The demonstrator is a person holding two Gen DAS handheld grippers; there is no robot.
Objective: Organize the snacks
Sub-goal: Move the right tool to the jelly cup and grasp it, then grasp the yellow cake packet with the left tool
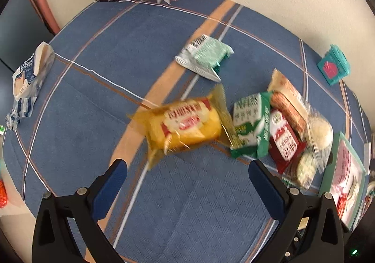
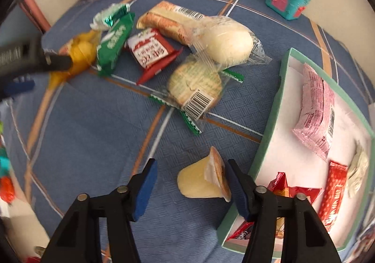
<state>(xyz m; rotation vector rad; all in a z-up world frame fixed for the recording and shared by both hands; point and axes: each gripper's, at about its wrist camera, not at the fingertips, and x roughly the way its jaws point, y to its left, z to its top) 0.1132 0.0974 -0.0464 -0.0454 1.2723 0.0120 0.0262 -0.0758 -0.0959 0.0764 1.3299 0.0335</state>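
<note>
Blue plaid cloth [image 1: 82, 103] covered the bench. Left claw [image 1: 187, 176] hung open above the yellow snack pack [image 1: 185, 127]. Right claw [image 2: 189, 183] stood part-open around a tipped pudding cup [image 2: 201, 181] beside the green tray [image 2: 269, 143], pads not pressing.

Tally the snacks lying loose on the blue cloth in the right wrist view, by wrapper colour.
Yellow packet: 1
Green packet: 1
Silver-green packet: 1
Red packet: 1
Orange packet: 1
Clear-wrapped buns: 2
Pale pudding cup: 1
Total: 8
</note>
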